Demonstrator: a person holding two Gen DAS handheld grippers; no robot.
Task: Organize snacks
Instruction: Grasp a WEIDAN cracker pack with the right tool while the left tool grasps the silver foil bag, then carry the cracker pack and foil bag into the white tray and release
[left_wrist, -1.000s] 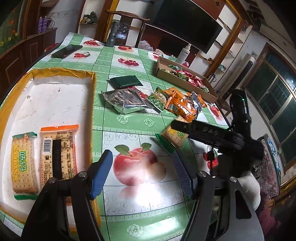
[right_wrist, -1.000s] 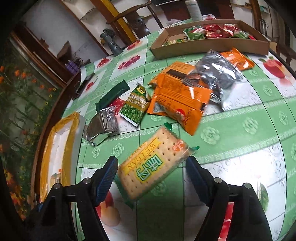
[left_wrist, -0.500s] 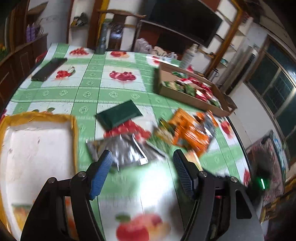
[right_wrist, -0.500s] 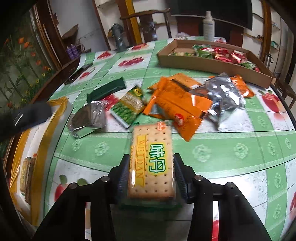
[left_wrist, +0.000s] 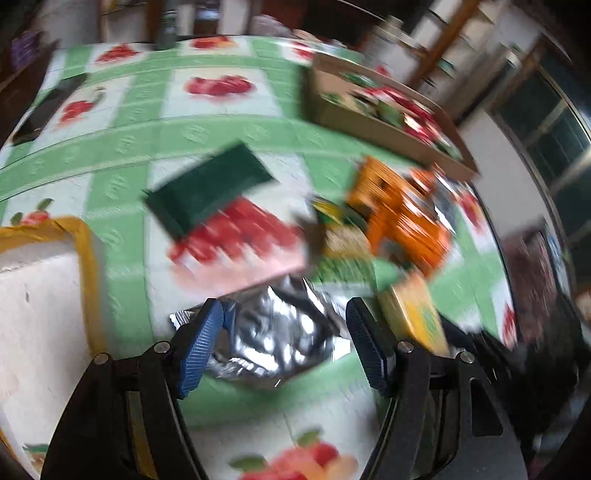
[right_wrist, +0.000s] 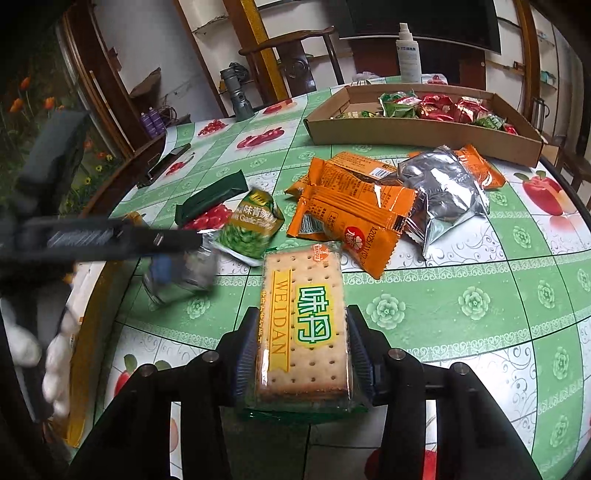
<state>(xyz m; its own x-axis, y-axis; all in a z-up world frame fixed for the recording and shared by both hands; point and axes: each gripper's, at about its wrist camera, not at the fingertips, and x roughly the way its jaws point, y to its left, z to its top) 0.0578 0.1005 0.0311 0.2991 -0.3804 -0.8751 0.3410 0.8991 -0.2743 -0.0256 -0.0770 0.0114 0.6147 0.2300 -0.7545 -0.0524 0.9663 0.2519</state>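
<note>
My right hand-held gripper (right_wrist: 301, 354) is clamped on a cracker pack (right_wrist: 304, 325), its long axis pointing ahead above the bench (right_wrist: 461, 295), while my left hand-held gripper (left_wrist: 284, 345), jaws apart, straddles a foil pouch (left_wrist: 273, 336) lying directly ahead.

cracker pack (right_wrist: 303, 325) between right gripper (right_wrist: 301, 354) jaws

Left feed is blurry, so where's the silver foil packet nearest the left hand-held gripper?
Left wrist view: the silver foil packet lies on the tablecloth between the open left hand-held gripper fingers, below the dark green packet.
</note>
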